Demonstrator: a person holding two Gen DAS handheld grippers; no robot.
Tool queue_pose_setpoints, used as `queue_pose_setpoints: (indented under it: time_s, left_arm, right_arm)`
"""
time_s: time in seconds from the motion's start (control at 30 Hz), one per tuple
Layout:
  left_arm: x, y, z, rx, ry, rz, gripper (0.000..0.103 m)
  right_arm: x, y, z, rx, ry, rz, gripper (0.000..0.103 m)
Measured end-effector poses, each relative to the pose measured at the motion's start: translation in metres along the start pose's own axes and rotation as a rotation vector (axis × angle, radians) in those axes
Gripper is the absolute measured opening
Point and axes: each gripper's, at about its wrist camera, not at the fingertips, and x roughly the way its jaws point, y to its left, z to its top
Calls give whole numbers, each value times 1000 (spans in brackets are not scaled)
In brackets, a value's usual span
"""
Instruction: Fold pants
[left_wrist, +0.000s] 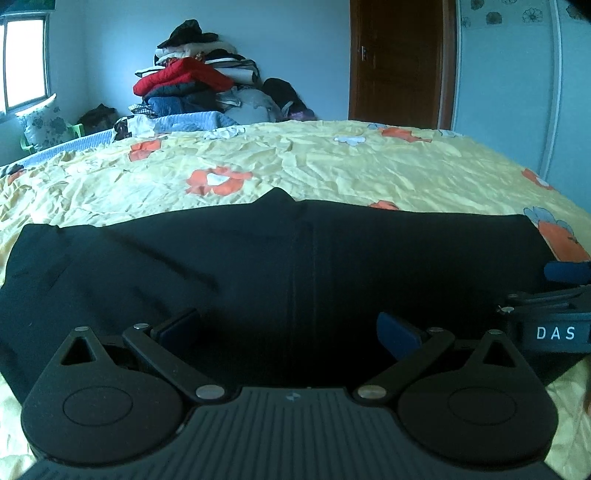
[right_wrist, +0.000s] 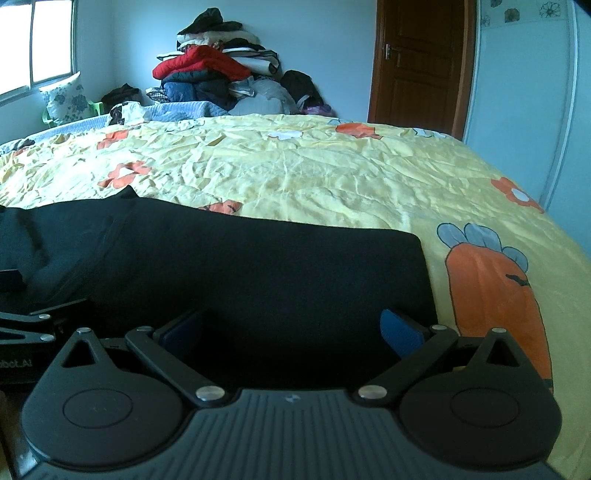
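Black pants (left_wrist: 258, 266) lie flat across the near part of a bed with a yellow flowered sheet (left_wrist: 332, 166). They also show in the right wrist view (right_wrist: 240, 273), where their right end stops at a straight edge. My left gripper (left_wrist: 288, 328) is open, low over the pants near their middle seam, holding nothing. My right gripper (right_wrist: 291, 330) is open over the pants' right end, holding nothing. The right gripper shows at the right edge of the left wrist view (left_wrist: 554, 321). The left gripper shows at the left edge of the right wrist view (right_wrist: 22, 325).
A tall pile of clothes (left_wrist: 192, 81) stands against the far wall behind the bed. A brown door (left_wrist: 399, 62) is at the back right, beside a white wardrobe (left_wrist: 517, 81). A window (left_wrist: 24, 62) and a flowered pillow (left_wrist: 44, 123) are at the far left.
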Motion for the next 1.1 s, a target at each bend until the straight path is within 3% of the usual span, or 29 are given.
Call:
queue_pose_setpoints:
  time_s: [0.6, 1.1]
  left_arm:
    - [1, 9, -3, -53, 9, -46, 103]
    - [0, 7, -3, -33, 10, -45, 103]
  right_arm:
    - [-11, 1, -9, 23, -4, 2, 103]
    - [-11, 0, -9, 28, -6, 6, 103]
